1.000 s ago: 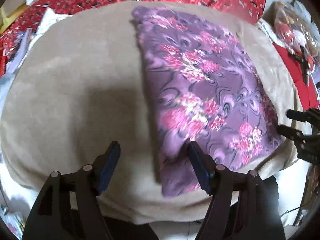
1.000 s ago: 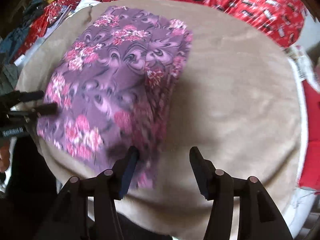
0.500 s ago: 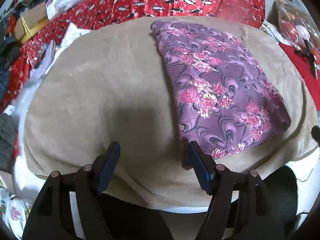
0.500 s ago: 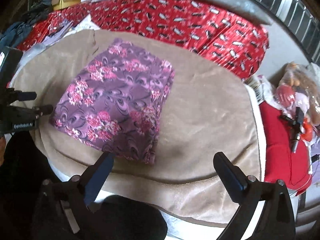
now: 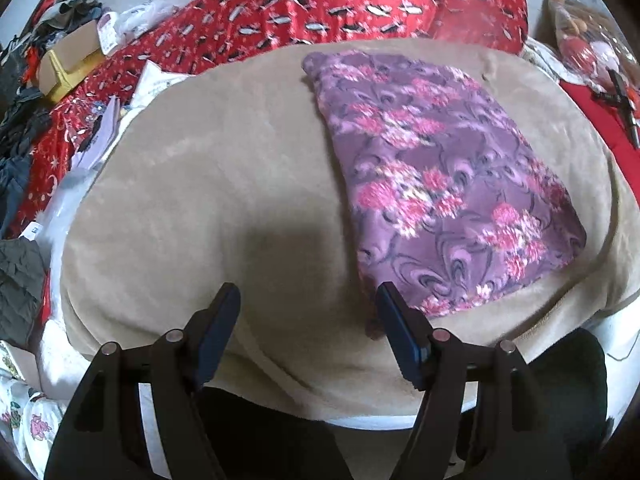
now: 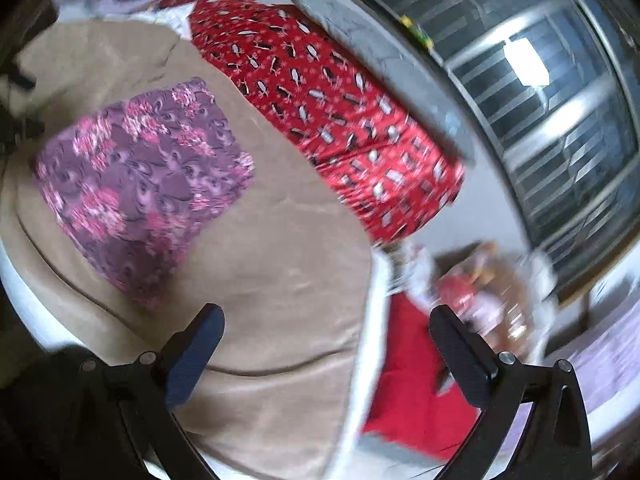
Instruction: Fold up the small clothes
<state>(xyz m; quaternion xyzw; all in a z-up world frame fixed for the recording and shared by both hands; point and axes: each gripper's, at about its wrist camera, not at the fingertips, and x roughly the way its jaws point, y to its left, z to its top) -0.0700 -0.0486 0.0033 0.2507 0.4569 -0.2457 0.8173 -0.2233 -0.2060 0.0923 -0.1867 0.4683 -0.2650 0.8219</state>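
Note:
A purple cloth with pink flowers (image 5: 436,176) lies folded flat on the beige blanket (image 5: 224,184), right of centre in the left wrist view. It also shows in the right wrist view (image 6: 144,180), at the left. My left gripper (image 5: 308,304) is open and empty above the blanket's near edge, its right finger just short of the cloth's near corner. My right gripper (image 6: 328,332) is wide open and empty, raised off the blanket and turned to the right, away from the cloth.
A red patterned spread (image 5: 360,4) lies behind the blanket. Boxes and loose clothes (image 5: 60,68) pile up at the left. A stuffed toy (image 6: 480,292) and a red cloth (image 6: 404,380) lie to the right. A barred window (image 6: 560,100) stands beyond.
Both grippers have pulled back and up from the folded cloth. The right gripper opened wider and swung to the right. The cloth lies as it was.

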